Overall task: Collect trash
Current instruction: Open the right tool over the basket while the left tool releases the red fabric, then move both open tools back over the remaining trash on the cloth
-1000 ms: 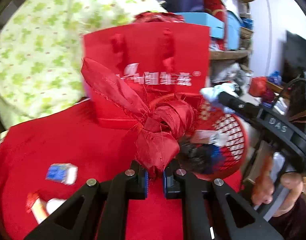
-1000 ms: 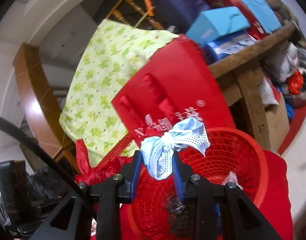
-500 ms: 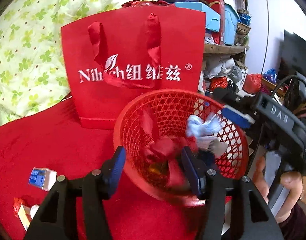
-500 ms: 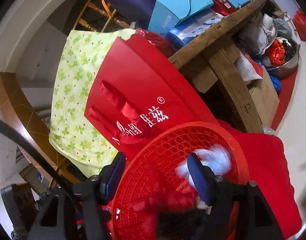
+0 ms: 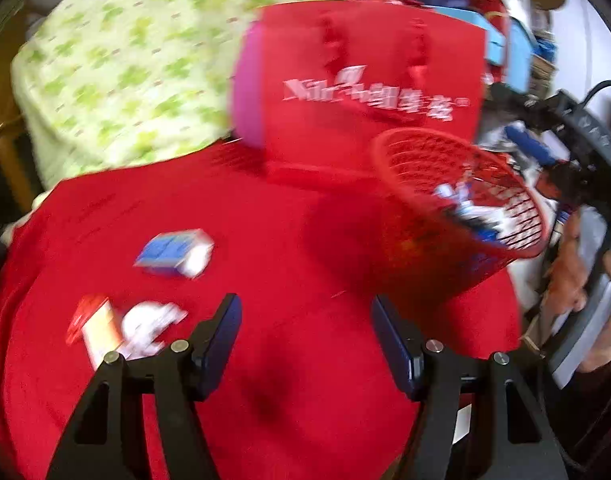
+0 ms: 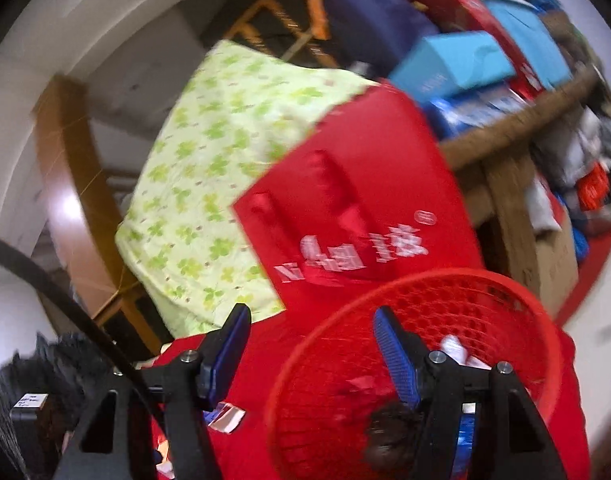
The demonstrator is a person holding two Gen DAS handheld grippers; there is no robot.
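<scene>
A red mesh basket (image 5: 437, 152) (image 6: 517, 304) stands at the right of the red-covered table (image 5: 265, 248) and holds white, blue and red scraps. My left gripper (image 5: 305, 344) is open and empty over the cloth, left of the basket. A blue-and-white packet (image 5: 173, 252) and a red-white-orange wrapper (image 5: 117, 328) lie on the cloth to its left. My right gripper (image 6: 309, 352) is open and empty at the basket's left rim. Both views are blurred.
A red paper bag with white lettering (image 5: 369, 80) (image 6: 357, 200) stands behind the basket. A green-patterned cloth (image 5: 125, 60) drapes behind it. A wooden shelf with boxes (image 6: 497, 92) is at the right. A scrap (image 6: 225, 418) lies below the right gripper.
Both grippers opened and dropped the red ribbon and the blue mask into the basket. The left gripper then swung left, away from the basket. The right gripper drew back slightly.
</scene>
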